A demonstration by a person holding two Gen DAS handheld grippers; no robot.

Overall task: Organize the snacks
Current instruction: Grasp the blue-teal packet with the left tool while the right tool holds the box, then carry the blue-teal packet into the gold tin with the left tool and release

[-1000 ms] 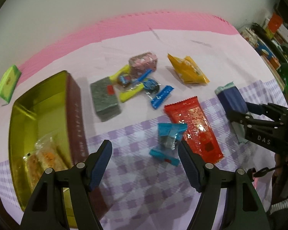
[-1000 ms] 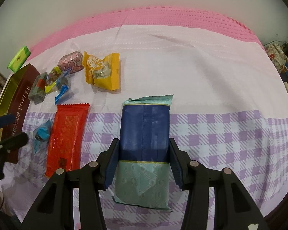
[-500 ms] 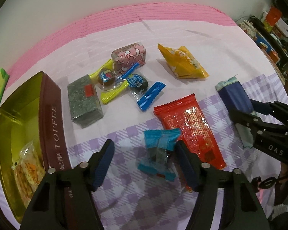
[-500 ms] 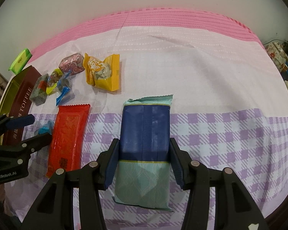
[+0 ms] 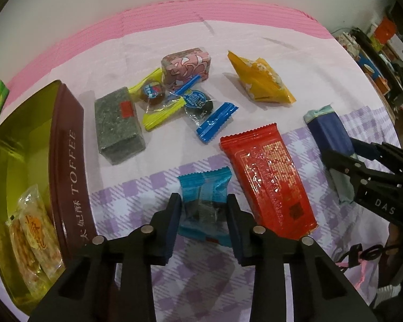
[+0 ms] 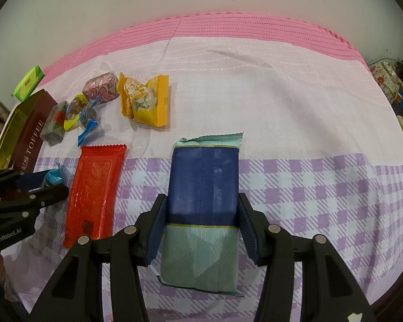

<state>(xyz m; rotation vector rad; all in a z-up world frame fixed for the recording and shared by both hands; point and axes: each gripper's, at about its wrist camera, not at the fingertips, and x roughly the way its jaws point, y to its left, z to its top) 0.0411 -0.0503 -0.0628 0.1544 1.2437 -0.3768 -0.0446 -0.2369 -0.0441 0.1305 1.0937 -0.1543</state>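
On the cloth-covered table point(image 6: 282, 94), the toffee tin point(image 5: 67, 145) sits open at the far left. Beside it, the left gripper point(image 5: 203, 214) has just been closing and now pinches the small blue candy point(image 5: 204, 187). Past the red packet point(image 5: 268, 179), the right gripper point(image 6: 201, 225) clamps the navy-and-teal pack point(image 6: 202, 182).

Tin point(image 5: 67, 147) at left – 2 packets point(image 5: 35, 230) inside – loose snacks point(image 5: 174, 99) on the tablecloth point(image 5: 255, 48) beside it

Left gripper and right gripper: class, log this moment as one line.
left gripper: closing on blue candy | right gripper: shut on navy packet | toffee tin: open
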